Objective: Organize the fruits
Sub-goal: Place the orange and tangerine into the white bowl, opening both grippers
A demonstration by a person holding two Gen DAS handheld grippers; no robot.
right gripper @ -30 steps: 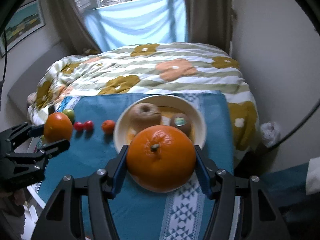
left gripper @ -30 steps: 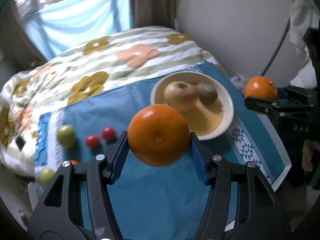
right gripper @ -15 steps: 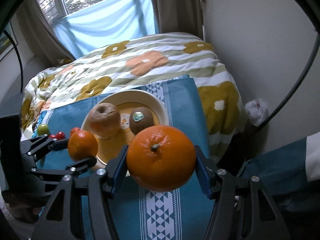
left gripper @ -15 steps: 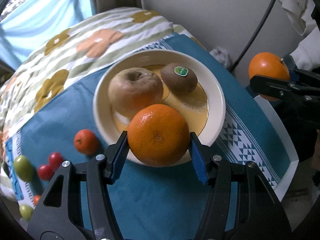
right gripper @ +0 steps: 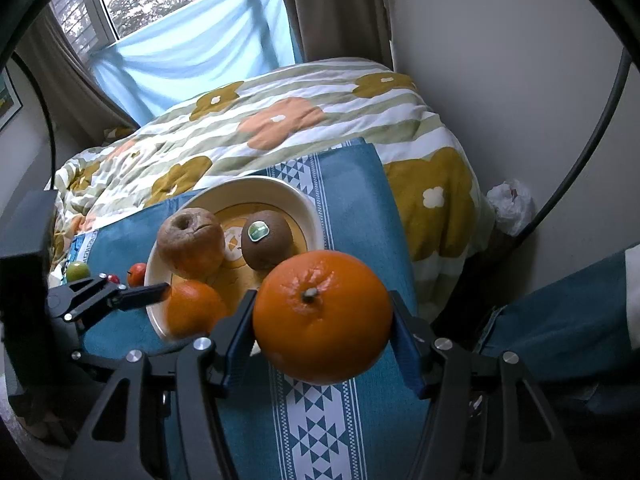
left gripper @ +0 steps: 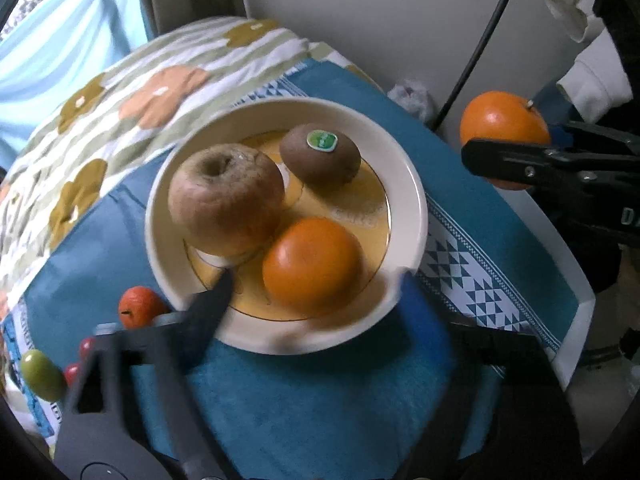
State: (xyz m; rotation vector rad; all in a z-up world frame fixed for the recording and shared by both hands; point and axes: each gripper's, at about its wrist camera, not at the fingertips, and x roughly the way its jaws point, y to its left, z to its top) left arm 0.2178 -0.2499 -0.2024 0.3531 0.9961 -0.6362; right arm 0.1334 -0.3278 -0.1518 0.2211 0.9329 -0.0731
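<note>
A cream bowl (left gripper: 416, 200) on a blue cloth holds a brownish apple (left gripper: 226, 204), a kiwi (left gripper: 320, 158) with a green sticker, and an orange (left gripper: 312, 266). My left gripper (left gripper: 316, 278) hangs over the bowl's near rim with its jaws opening. Its blurred fingers (left gripper: 212, 304) stand apart on either side of that orange, not pressing it. In the right wrist view my right gripper (right gripper: 322, 308) is shut on a second, larger orange (right gripper: 322, 316), held above the cloth to the right of the bowl (right gripper: 280, 184). That second orange (left gripper: 504, 128) also shows at the right of the left wrist view.
Left of the bowl on the cloth (left gripper: 320, 400) lie a small red-orange fruit (left gripper: 138, 306), cherry tomatoes (left gripper: 86, 346) and a green fruit (left gripper: 42, 374). A flowered quilt (left gripper: 140, 80) lies behind. The white table edge (left gripper: 576, 280), a wall and a black cable bound the right.
The left gripper carried its orange over the bowl, lowered it and let go; the orange now rests beside the apple. The right gripper still holds its orange and shifted slightly.
</note>
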